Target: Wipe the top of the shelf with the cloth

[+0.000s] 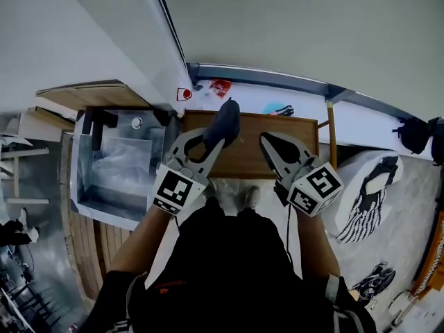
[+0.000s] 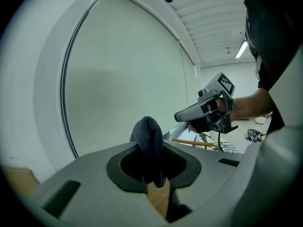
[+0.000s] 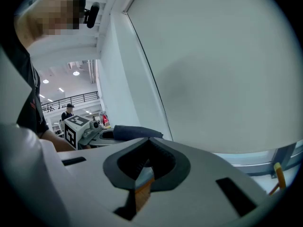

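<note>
Cloth above shelf top, left part; metal bin left of shelf

A metal tub sits at nine o'clock in the head view, with a wooden board at ten. A red packet lies at twelve. Black-and-white striped fabric lies at three, a black bag at two.

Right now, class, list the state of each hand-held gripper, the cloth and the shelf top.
left hand-held gripper: shut on the cloth.
cloth: bunched, clamped between the left jaws.
right hand-held gripper: shut, nothing between its jaws.
shelf top: bare wood, nothing lying on it.
</note>
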The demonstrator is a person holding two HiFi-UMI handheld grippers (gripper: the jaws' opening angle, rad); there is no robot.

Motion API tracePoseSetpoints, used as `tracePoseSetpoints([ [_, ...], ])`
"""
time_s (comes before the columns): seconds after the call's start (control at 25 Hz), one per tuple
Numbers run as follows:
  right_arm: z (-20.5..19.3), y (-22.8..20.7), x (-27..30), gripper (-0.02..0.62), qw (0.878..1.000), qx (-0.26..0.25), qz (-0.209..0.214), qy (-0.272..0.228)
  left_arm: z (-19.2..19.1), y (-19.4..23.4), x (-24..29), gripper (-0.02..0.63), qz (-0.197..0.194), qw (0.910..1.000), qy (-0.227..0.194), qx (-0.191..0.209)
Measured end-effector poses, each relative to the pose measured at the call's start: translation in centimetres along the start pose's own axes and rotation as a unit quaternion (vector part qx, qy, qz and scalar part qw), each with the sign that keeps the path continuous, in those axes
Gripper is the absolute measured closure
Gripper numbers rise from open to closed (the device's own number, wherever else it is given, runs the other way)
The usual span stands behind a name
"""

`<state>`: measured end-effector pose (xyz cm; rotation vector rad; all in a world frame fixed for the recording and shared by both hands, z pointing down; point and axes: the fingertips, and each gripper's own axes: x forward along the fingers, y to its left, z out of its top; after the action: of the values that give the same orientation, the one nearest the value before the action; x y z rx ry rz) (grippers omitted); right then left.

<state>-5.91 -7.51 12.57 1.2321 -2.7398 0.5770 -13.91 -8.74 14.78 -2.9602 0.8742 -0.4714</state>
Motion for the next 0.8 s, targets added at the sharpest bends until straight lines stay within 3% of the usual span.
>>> tracePoseSetpoints([
  [0.8,1.0,1.1,1.0,0.592,1.000,-0.020,0.000,0.010,0.5,1.8,-0.9,0.537,0.007,0.9999,-0.011,-0.003],
])
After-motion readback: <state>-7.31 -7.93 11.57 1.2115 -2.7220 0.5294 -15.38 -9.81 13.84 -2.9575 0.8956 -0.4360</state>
